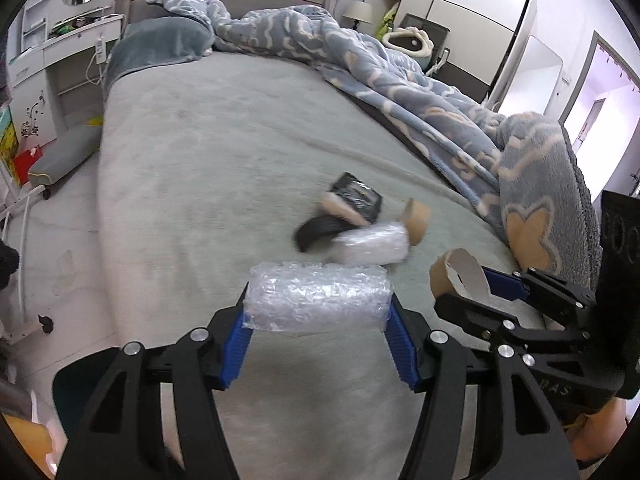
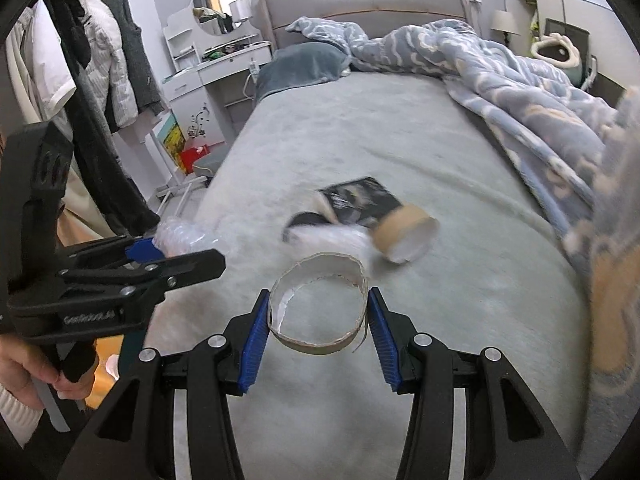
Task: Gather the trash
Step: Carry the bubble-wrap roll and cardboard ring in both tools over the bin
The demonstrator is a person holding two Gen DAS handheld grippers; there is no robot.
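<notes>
My left gripper (image 1: 319, 312) is shut on a roll of bubble wrap (image 1: 318, 298), held across its blue pads above the grey bed (image 1: 208, 168). My right gripper (image 2: 318, 314) is shut on a cardboard tape ring (image 2: 320, 344), its open hole facing the camera; the same ring (image 1: 460, 276) shows at the right of the left wrist view. On the bed ahead lie a second bubble wrap bundle (image 1: 370, 244), another cardboard ring (image 2: 404, 236), a black packet (image 2: 362, 196) and a dark curved piece (image 1: 316, 232), all blurred.
A crumpled blue patterned blanket (image 1: 400, 80) covers the bed's right side. A white dressing table (image 2: 224, 68) and hanging clothes (image 2: 100, 64) stand left of the bed. A grey stool (image 1: 66, 156) sits on the floor. A person's hand (image 2: 36, 372) holds the left gripper.
</notes>
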